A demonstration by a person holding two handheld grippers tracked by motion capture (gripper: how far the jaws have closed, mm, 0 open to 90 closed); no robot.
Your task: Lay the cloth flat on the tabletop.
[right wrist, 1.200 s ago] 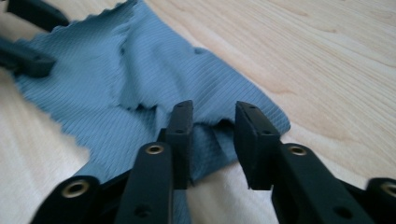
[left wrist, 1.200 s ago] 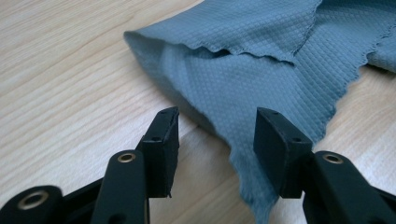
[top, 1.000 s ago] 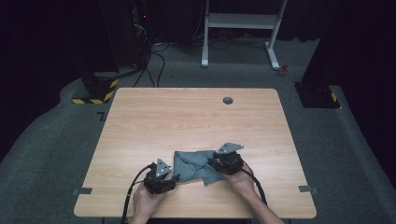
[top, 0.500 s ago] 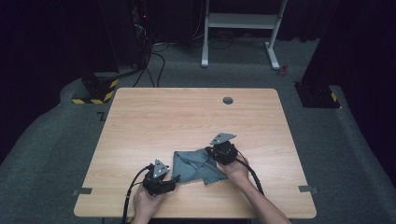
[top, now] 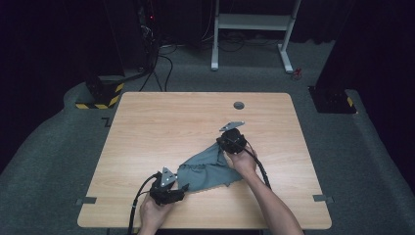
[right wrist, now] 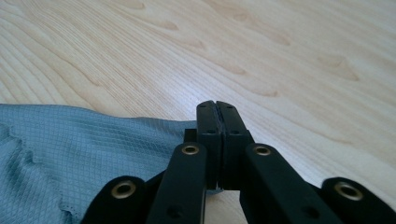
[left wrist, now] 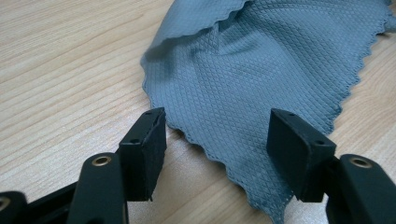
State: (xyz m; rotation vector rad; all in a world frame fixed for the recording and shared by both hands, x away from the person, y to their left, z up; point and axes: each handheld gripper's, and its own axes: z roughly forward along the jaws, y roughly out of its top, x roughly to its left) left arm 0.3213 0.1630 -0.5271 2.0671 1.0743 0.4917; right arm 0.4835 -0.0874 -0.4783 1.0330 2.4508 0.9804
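Two claws: right claw (right wrist: 217, 140) pinches cloth (right wrist: 93, 144); left claw (left wrist: 217, 154) gapes.

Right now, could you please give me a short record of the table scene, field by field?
surface: wooden table
item: grey cloth, partly spread, one corner drawn away from the person
left tool: open, cloth edge between the jaws, pads not pressing on it
right tool: shut on the cloth corner, its jaws have just been closing
other: small dark round fitting near the far table edge
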